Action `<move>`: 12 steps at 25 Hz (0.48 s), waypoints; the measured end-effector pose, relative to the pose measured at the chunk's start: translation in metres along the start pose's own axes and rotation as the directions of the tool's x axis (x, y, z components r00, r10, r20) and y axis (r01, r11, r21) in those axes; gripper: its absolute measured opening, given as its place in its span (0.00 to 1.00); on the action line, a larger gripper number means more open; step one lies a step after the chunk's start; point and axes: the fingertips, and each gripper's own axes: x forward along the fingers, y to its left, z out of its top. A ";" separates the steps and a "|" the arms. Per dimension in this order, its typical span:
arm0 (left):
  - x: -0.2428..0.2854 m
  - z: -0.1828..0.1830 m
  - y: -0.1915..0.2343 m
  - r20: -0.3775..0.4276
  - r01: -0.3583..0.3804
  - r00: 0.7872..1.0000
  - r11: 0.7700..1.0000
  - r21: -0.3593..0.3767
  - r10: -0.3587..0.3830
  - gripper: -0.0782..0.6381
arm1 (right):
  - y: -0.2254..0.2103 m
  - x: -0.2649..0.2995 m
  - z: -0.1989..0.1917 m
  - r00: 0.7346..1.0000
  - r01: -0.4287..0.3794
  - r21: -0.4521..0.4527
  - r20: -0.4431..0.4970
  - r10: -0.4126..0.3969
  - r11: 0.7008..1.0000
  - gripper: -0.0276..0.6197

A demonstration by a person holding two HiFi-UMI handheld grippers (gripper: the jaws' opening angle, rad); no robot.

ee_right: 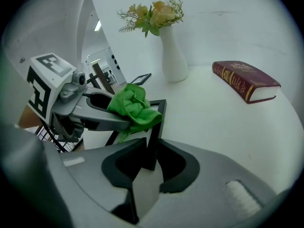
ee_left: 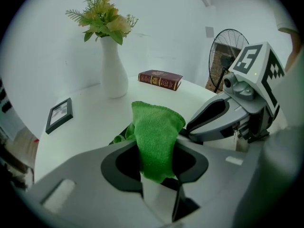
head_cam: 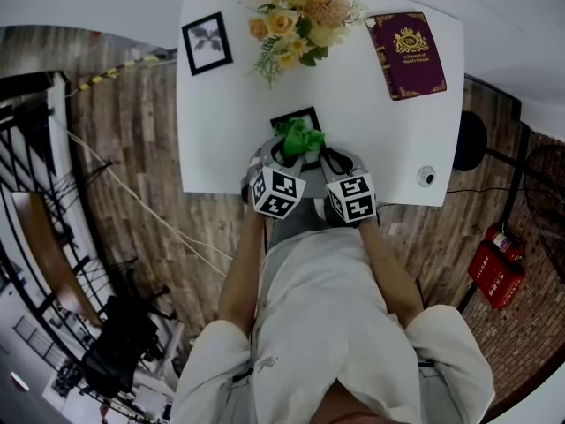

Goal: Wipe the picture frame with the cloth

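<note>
Cloth (ee_left: 156, 122): bright green, plain, between the jaws of the left gripper (ee_left: 156, 142).
Picture frame (ee_right: 158, 127): black, between the jaws of the right gripper (ee_right: 152, 141).
Marker cubes (head_cam: 278, 193): black-and-white squares, on both grippers.
Table (head_cam: 371, 140): white, plain.
Book (head_cam: 406, 56): dark red, gold ornament, beyond the right gripper.
Flowers (head_cam: 296, 11): yellow and peach, green leaves.
Vase (ee_left: 113, 72): white.

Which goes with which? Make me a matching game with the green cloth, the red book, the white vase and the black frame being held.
Things:
1. green cloth
2. red book
3. white vase
4. black frame

States:
A. lying flat on the table
B. pinched in the right gripper fingers
C. standing up, holding yellow flowers
D. pinched in the left gripper fingers

Pairs: 1-D, 2-A, 3-C, 4-B
</note>
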 end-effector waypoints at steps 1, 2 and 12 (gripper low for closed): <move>-0.002 -0.001 0.000 0.002 0.001 1.000 1.000 -0.006 -0.001 0.34 | 0.000 0.000 0.000 1.000 0.001 0.002 0.000 -0.001 1.000 0.16; -0.004 -0.002 0.001 0.004 0.000 1.000 1.000 -0.011 0.000 0.34 | 0.000 0.000 0.000 1.000 0.002 0.004 0.001 -0.002 1.000 0.16; -0.029 -0.028 0.018 -0.012 -0.045 0.999 0.997 -0.061 0.044 0.34 | -0.001 0.000 0.000 1.000 0.013 0.024 0.001 -0.013 1.000 0.16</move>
